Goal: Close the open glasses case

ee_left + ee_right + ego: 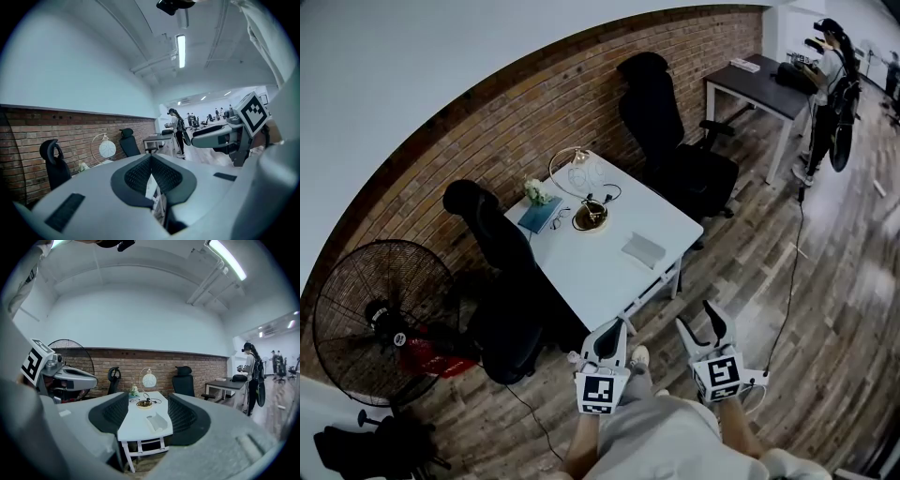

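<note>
- A black standing fan (380, 319) is off at the far left on the wooden floor, in front of the brick wall.
- A black office chair (492, 272) is pushed up to the left side of the white table (600, 281).
- Along the table's far end there is a small bunch of flowers (534, 192), a blue book (540, 217) and a hooped lamp (572, 164). A round bowl (590, 217) sits just beside the lamp's foot.
- The left gripper (617, 325) is held over the floor in front of the table's near edge. Its own view shows the jaws drawn together with nothing between them.
- The glasses case (643, 249) lies open on the table, alone on the bare near part and right of the middle. It is well apart from the things at the far end and from both grippers.
- The right gripper (701, 323) is also held off the table, to the right of the left one. Its jaws stand wide and empty, and its own view frames the table and the case between them.
- A second black chair (675, 150) stands past the table's right side.
- A person (827, 84) stands by a dark desk (759, 89) in the far right corner.
</note>
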Demonstrator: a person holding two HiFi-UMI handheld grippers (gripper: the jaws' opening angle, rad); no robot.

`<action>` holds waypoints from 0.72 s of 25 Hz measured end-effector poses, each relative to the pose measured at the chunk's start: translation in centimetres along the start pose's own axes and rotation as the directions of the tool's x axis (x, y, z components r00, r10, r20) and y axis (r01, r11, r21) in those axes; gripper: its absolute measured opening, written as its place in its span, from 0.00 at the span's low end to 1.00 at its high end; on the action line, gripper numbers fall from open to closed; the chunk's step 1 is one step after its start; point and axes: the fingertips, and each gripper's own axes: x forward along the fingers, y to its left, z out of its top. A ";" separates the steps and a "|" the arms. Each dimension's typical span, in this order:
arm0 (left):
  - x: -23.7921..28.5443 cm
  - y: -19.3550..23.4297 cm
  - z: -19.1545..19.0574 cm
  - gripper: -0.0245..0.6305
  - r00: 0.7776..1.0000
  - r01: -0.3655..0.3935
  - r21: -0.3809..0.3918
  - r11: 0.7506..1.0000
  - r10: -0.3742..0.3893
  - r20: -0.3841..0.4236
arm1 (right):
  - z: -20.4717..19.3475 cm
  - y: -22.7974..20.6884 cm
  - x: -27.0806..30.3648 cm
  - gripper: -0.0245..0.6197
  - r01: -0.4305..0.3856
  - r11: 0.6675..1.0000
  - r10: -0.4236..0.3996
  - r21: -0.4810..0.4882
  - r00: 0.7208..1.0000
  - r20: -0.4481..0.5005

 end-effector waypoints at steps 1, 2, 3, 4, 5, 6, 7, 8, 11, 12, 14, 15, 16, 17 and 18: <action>0.2 0.0 0.0 0.04 1.000 0.001 0.000 1.000 -0.001 -0.004 | 0.0 -0.2 0.1 0.45 0.003 1.000 -0.003 0.000 1.000 0.003; 0.4 0.0 -0.2 0.04 1.000 -0.001 -0.007 1.000 0.001 -0.015 | 0.0 -0.4 0.2 0.45 0.007 1.000 -0.007 0.003 1.000 0.004; 0.6 0.1 -0.4 0.04 1.000 -0.003 -0.013 1.000 0.003 -0.027 | -0.1 -0.6 0.3 0.45 0.012 1.000 -0.012 0.008 1.000 0.004; 0.9 0.1 -0.5 0.04 0.999 -0.004 -0.016 1.000 0.004 -0.032 | -0.1 -0.8 0.5 0.45 0.015 1.000 -0.015 0.011 1.000 0.004; 1.1 0.2 -0.5 0.04 0.999 -0.004 -0.018 1.000 0.003 -0.032 | -0.1 -0.9 0.6 0.45 0.017 1.000 -0.017 0.013 1.000 0.004; 1.4 0.4 -0.5 0.04 1.000 -0.003 -0.018 1.000 0.002 -0.029 | -0.1 -1.0 0.8 0.45 0.018 1.000 -0.018 0.012 1.000 0.005; 1.6 0.5 -0.5 0.04 1.000 -0.002 -0.019 1.000 0.001 -0.026 | 0.0 -1.1 1.1 0.45 0.019 1.000 -0.019 0.010 1.000 0.006; 1.9 0.6 -0.6 0.04 1.000 0.000 -0.019 1.000 -0.001 -0.023 | 0.0 -1.2 1.4 0.45 0.019 1.000 -0.019 0.008 1.000 0.007; 3.0 1.1 -0.9 0.04 1.000 0.008 -0.021 1.000 -0.009 -0.022 | 0.0 -1.5 2.4 0.45 0.024 1.000 -0.024 0.004 1.000 0.005; 3.3 1.2 -1.0 0.04 1.000 0.010 -0.022 1.000 -0.011 -0.023 | -0.1 -1.7 2.8 0.45 0.025 1.000 -0.025 0.004 1.000 0.001; 4.2 1.7 -1.1 0.04 1.000 0.014 -0.026 1.000 -0.015 -0.026 | -0.1 -2.0 3.7 0.45 0.027 1.000 -0.027 0.004 1.000 -0.007; 4.6 1.9 -1.2 0.04 0.999 0.016 -0.029 0.999 -0.017 -0.027 | -0.1 -2.2 4.2 0.45 0.028 1.000 -0.028 0.005 1.000 -0.010; 5.1 2.2 -1.3 0.04 0.999 0.018 -0.032 0.999 -0.019 -0.029 | -0.1 -2.4 4.7 0.45 0.029 1.000 -0.029 0.005 0.999 -0.014; 5.6 2.6 -1.4 0.04 0.999 0.021 -0.035 0.999 -0.022 -0.030 | -0.1 -2.5 5.3 0.45 0.031 1.000 -0.031 0.005 0.999 -0.018; 6.1 3.1 -1.5 0.04 0.999 0.025 -0.037 0.999 -0.026 -0.033 | -0.2 -2.7 6.0 0.45 0.033 0.999 -0.033 0.004 0.999 -0.022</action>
